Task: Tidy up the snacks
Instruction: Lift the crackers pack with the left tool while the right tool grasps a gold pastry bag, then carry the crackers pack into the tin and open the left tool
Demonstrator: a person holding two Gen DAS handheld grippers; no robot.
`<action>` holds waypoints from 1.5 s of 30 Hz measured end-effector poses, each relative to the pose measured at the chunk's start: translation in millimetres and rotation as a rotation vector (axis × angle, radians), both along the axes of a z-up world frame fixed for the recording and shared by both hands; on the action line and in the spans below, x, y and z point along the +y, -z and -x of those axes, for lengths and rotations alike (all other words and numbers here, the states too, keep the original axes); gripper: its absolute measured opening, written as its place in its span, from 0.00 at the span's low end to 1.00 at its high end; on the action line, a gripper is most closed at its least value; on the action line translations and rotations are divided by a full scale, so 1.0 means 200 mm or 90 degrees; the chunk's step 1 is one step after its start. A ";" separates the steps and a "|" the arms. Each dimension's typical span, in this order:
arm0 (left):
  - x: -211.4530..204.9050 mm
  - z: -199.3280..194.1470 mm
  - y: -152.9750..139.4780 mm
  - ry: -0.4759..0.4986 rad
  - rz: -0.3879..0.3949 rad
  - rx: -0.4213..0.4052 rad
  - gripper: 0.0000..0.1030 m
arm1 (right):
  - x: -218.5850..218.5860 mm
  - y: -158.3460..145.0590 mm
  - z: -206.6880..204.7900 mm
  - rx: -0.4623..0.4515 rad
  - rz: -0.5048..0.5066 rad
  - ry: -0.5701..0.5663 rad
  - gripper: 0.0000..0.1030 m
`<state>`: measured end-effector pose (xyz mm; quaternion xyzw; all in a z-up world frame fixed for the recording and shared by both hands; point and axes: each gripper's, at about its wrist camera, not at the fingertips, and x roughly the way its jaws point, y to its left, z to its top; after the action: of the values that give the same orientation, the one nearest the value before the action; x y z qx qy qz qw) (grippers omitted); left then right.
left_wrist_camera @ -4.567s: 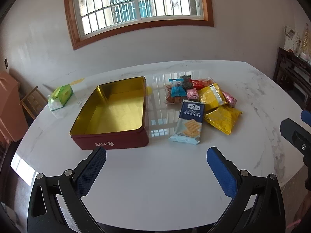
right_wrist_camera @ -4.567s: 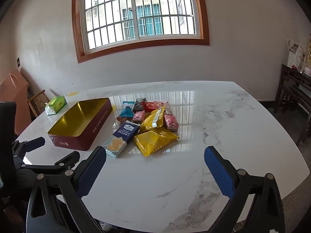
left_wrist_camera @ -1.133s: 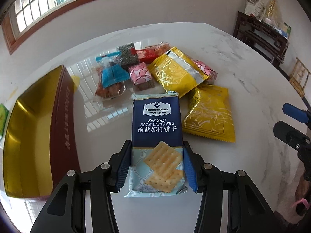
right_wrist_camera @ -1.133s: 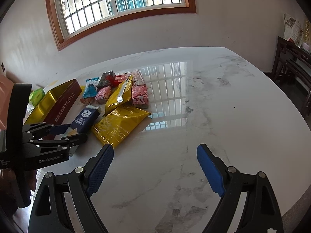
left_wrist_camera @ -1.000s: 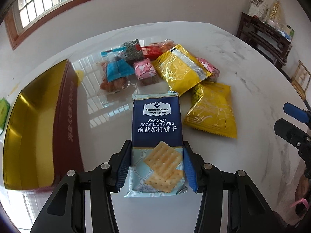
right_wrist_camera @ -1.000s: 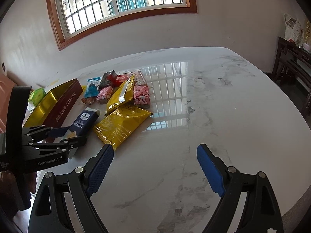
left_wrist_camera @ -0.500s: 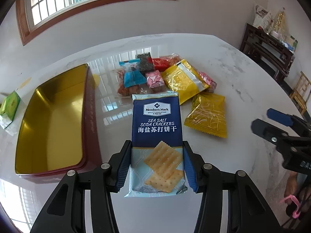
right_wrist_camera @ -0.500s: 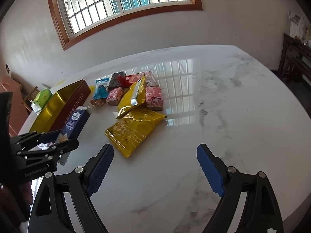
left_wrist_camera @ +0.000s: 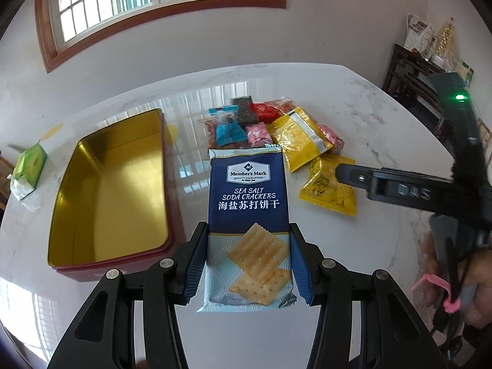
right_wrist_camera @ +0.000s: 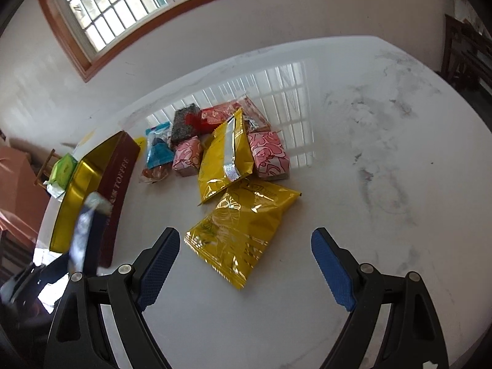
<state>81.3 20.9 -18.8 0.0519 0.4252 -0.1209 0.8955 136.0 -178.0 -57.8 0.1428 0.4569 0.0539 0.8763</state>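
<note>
Left gripper (left_wrist_camera: 248,259), jaws clamped on the blue soda-cracker packet (left_wrist_camera: 248,215), should lay it flat inside the gold-lined red tin (left_wrist_camera: 117,190); right gripper (right_wrist_camera: 246,266) jaws wide, empty.

My left gripper (left_wrist_camera: 247,264) and right gripper (right_wrist_camera: 246,264) are black linkage frames with silver pivot screws and textured blue pads (right_wrist_camera: 330,267) (one body shows a green light).

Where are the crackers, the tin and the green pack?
crackers (left_wrist_camera: 248,196), left wrist view, blue label.
tin (left_wrist_camera: 113,190), left wrist view, gold floor inside.
green pack (left_wrist_camera: 30,166), left wrist view, top face.
</note>
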 end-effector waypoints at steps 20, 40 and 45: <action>0.24 0.00 -0.08 -0.084 -0.019 -0.034 0.50 | 0.16 0.12 -0.20 0.077 0.089 0.029 0.70; 0.44 -0.06 -0.06 -0.141 -0.022 -0.031 0.50 | 0.12 0.11 -0.14 0.060 0.069 -0.007 0.49; 0.48 -0.09 -0.04 -0.151 -0.024 -0.026 0.50 | 0.12 0.11 -0.10 0.060 0.058 -0.016 0.48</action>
<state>98.9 117.4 -11.0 0.0202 0.4125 -0.0048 0.9107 155.2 -154.2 -79.1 0.0996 0.5012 0.0370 0.8588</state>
